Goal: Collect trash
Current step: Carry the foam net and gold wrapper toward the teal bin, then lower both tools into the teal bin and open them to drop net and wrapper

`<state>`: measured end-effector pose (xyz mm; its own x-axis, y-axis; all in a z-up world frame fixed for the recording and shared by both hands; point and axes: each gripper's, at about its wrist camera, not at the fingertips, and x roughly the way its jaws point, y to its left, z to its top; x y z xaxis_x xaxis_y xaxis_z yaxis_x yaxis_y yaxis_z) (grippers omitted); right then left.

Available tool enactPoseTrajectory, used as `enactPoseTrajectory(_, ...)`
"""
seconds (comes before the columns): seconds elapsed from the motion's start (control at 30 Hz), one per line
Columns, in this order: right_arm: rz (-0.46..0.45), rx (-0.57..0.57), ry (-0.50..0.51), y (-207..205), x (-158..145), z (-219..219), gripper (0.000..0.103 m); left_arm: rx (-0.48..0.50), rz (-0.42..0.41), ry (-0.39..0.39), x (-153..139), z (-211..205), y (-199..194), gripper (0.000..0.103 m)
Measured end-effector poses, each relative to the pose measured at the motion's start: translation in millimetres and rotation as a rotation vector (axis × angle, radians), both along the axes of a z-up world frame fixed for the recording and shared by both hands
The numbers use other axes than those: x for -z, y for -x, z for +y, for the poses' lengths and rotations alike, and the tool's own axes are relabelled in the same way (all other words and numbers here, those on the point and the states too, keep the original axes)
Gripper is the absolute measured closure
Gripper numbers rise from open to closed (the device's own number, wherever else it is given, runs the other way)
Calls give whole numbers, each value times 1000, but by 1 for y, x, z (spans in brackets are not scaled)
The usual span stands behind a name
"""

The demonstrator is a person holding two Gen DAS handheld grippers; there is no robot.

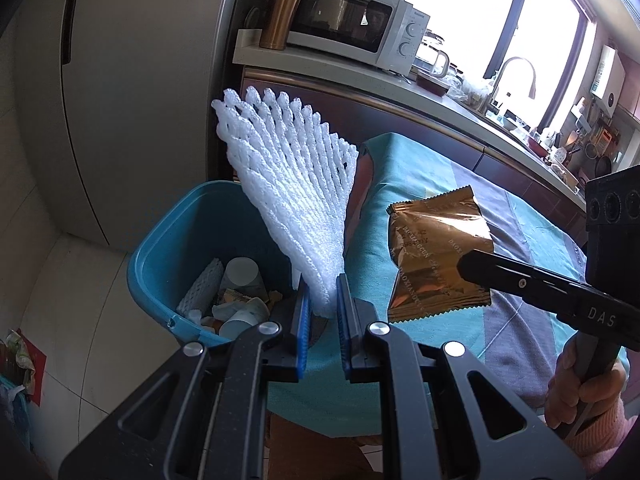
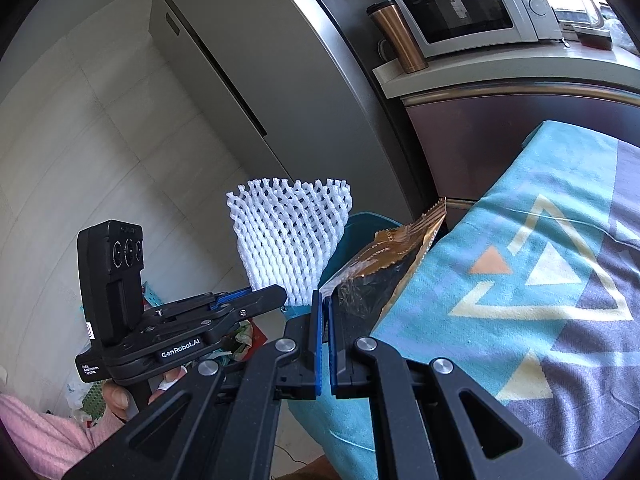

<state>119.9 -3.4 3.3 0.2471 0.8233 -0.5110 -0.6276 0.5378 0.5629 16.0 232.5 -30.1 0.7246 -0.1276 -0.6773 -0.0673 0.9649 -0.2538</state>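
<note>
White foam net sleeve point(image 1: 286, 196), fanned lattice, pinched at its gathered base by left gripper point(image 1: 323, 300) above blue plastic bin point(image 1: 160, 248) | crinkly gold foil wrapper point(image 1: 436, 256) clamped flat in right gripper point(image 2: 324, 300), over teal patterned tablecloth point(image 2: 540, 280) | bin holds paper cups point(image 1: 242, 276), scraps

White foam net point(image 1: 288, 200) and gold wrapper point(image 1: 436, 256) held aloft.

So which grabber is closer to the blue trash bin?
Left. The left gripper holds the white foam net right at the blue trash bin's rim. The right gripper, pinching the gold wrapper, is farther away, over the tablecloth.
</note>
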Motion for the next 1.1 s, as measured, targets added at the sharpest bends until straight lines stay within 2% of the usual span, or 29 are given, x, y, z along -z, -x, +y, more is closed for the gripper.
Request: enactPoseTrajectory(1.1, 42, -83, 38, -23, 2, 45, 101, -85, 65, 15, 24, 36, -8, 90)
